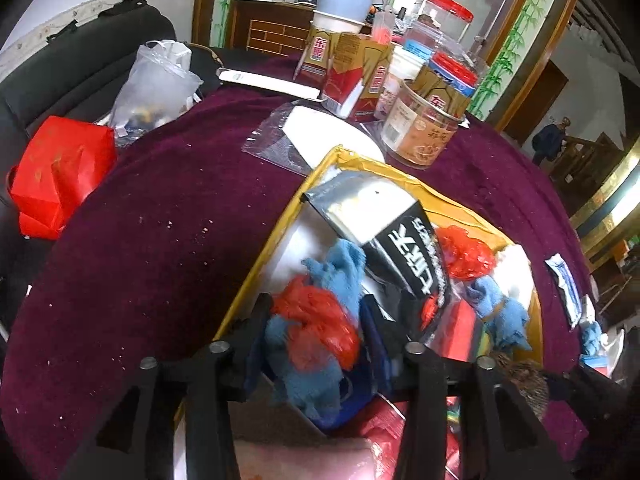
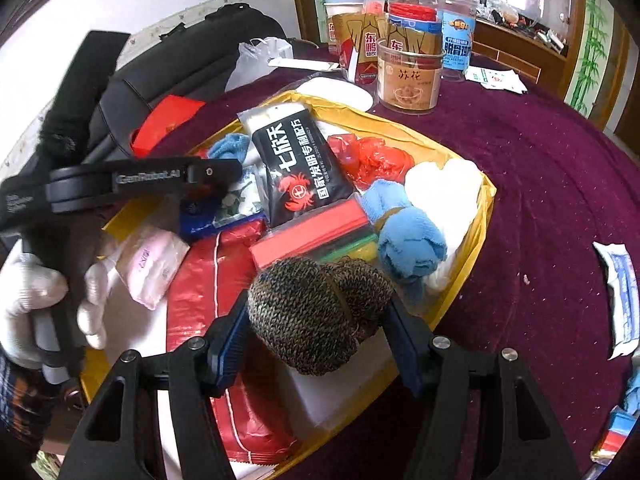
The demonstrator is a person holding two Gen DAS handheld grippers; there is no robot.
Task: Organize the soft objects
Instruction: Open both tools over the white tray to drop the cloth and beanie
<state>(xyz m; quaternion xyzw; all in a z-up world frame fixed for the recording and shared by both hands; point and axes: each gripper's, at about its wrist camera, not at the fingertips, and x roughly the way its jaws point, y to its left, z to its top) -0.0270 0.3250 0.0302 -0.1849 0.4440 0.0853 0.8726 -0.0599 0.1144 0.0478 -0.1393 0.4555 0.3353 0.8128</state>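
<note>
A yellow box on the purple table holds soft things: blue cloths, a red plastic bag, a white cloth, a black pouch and a red packet. My right gripper is shut on a brown knitted roll over the box's near side. My left gripper is shut on a blue cloth bundled with a red bag over the box. The left gripper also shows in the right wrist view, held by a white-gloved hand.
Jars and drink cartons stand beyond the box. A clear bag and a red paper bag lie at the table's left edge by a black seat. White sachets lie to the right.
</note>
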